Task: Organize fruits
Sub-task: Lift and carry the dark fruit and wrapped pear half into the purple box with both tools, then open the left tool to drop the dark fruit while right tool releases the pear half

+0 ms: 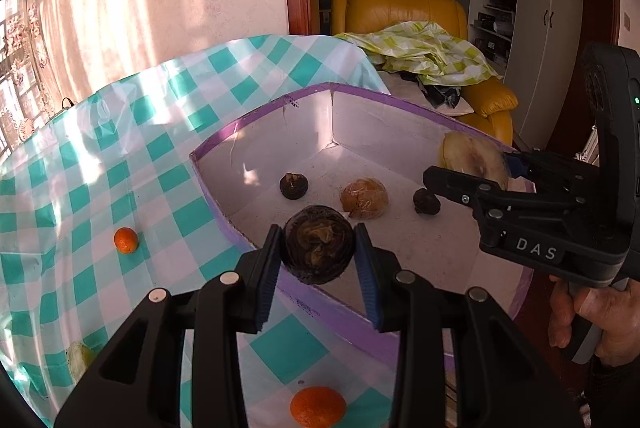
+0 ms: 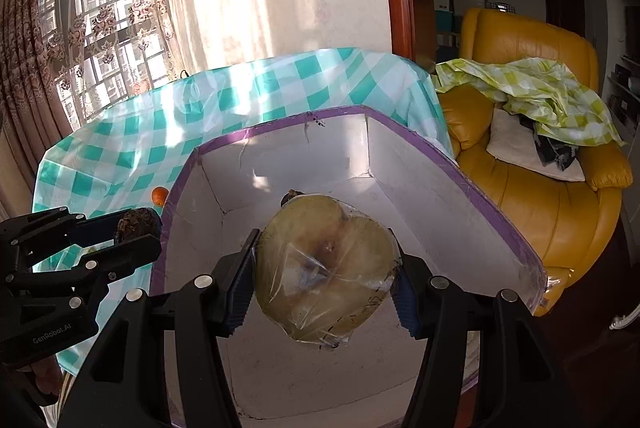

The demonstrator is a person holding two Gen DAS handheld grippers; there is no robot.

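My left gripper [image 1: 320,256] is shut on a dark round fruit [image 1: 319,244], held over the near rim of a white box with a purple rim [image 1: 260,116]. My right gripper [image 2: 326,272] is shut on a pale half fruit in clear wrap [image 2: 326,264] above the box floor [image 2: 320,380]. In the left wrist view the right gripper [image 1: 468,168] reaches in from the right with that pale fruit [image 1: 464,150]. In the box lie a dark fruit [image 1: 294,185], a wrapped tan fruit [image 1: 364,203] and a smaller dark fruit [image 1: 426,201]. The left gripper [image 2: 158,232] shows at the box's left wall.
On the teal-checked tablecloth [image 1: 180,188] lie a small orange [image 1: 126,240], a bigger orange [image 1: 318,410] and a pale green fruit [image 1: 78,360]. A yellow armchair [image 2: 540,212] with a green-checked cloth [image 2: 532,84] stands behind the box. A hand [image 1: 600,316] grips the right handle.
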